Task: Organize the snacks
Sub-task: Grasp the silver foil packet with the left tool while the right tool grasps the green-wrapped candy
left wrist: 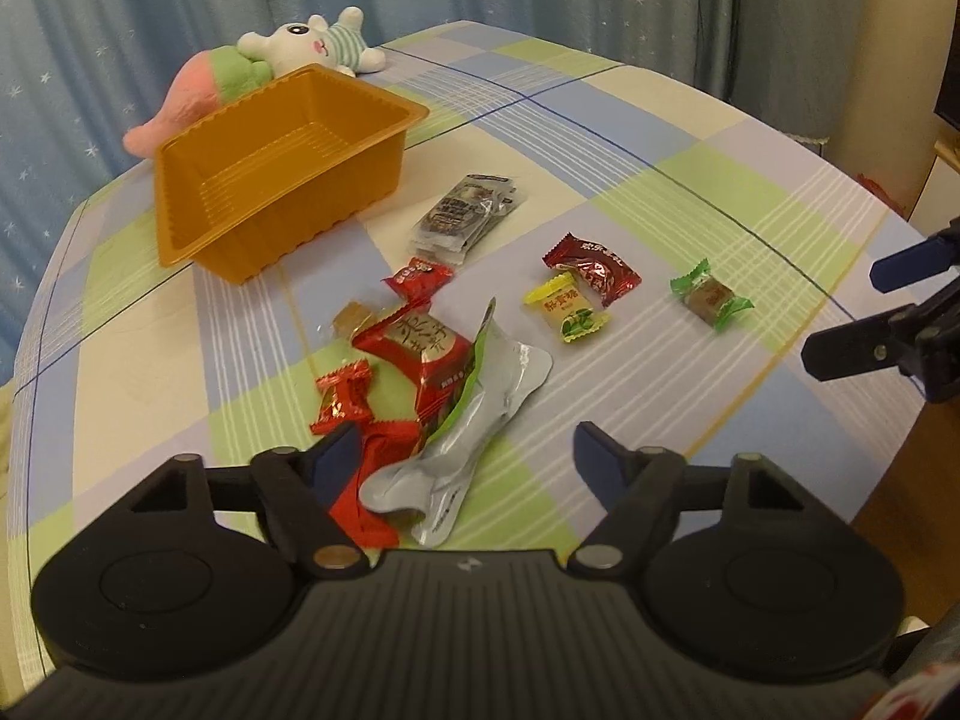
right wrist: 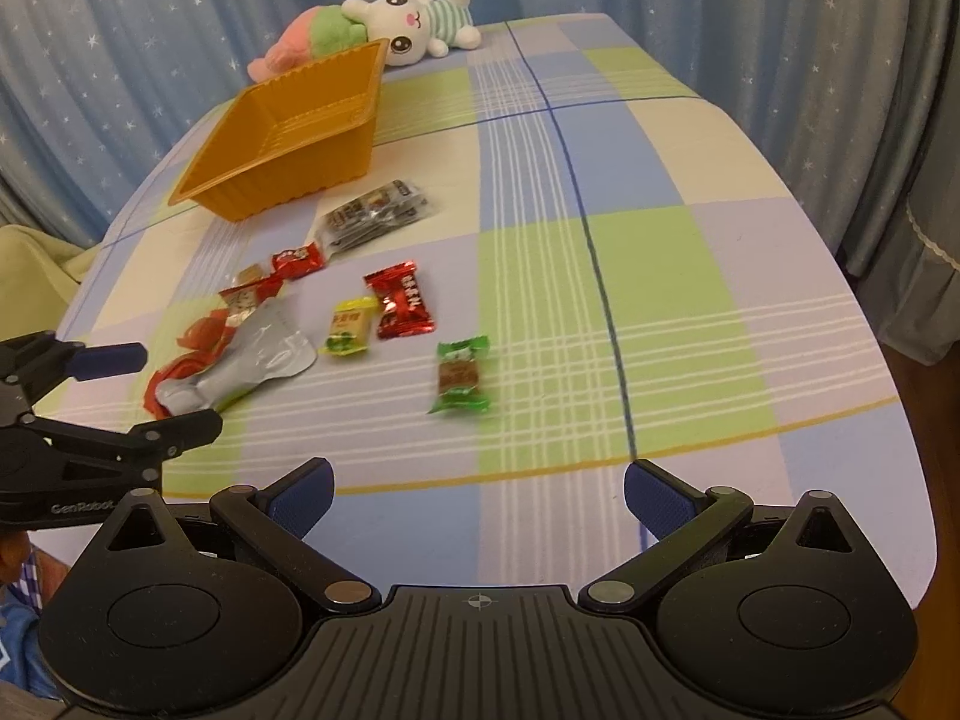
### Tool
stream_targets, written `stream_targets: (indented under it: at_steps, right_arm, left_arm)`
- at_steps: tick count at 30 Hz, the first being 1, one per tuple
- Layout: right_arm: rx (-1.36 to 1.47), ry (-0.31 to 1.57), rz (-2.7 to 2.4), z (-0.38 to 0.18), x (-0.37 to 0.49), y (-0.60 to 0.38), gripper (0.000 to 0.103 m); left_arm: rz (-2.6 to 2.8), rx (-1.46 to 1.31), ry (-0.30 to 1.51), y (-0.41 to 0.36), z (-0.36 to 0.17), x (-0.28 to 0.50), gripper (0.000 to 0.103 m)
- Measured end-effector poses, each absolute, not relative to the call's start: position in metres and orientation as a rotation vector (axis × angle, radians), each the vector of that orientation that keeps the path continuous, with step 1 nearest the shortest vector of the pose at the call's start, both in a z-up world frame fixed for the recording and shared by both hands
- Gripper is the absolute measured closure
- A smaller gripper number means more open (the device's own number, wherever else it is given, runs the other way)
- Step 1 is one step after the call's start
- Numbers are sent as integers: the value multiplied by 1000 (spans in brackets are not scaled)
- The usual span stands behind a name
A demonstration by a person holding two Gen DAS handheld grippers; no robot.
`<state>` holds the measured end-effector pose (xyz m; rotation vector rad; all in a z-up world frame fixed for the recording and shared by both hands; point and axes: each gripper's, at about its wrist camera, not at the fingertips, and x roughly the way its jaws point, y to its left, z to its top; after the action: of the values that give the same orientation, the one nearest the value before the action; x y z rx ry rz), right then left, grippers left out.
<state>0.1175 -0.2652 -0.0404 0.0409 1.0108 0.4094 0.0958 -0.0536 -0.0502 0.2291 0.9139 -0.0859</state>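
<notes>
Left claw [left wrist: 462,450] half spread around the silver pouch [left wrist: 474,420] at lower centre, pads not yet pressing; right claw [right wrist: 477,489] spread, empty. The pouch's long axis runs lower left to upper right. Risk: red wrappers [left wrist: 372,468] beneath snag together; orange tray [left wrist: 270,162] waits upper left on the bench [left wrist: 690,138]

Blue-grey curtains [right wrist: 150,30] printed with small white stars hang in folds behind the desk [right wrist: 690,252] and along both sides. The desk is covered by a checked cloth in pale blue, green, cream and lilac, crossed by thin white and dark blue lines. A strip of brown wooden floor [right wrist: 936,396] shows at the right, and the light is warm and dim.
</notes>
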Motion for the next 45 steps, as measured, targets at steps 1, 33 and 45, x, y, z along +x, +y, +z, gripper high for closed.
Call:
stream_targets:
  at_steps: [1, 33, 45]
  right_arm:
    - [40, 1009, 414, -41, 119, -266, 0]
    - [7, 1034, 515, -57, 169, -267, 24]
    - [-68, 1037, 634, -63, 183, -244, 64]
  left_arm:
    - [-87, 236, 921, -55, -53, 99, 38]
    - [-100, 210, 1009, -72, -67, 125, 79]
    - [-15, 106, 970, -64, -37, 117, 79]
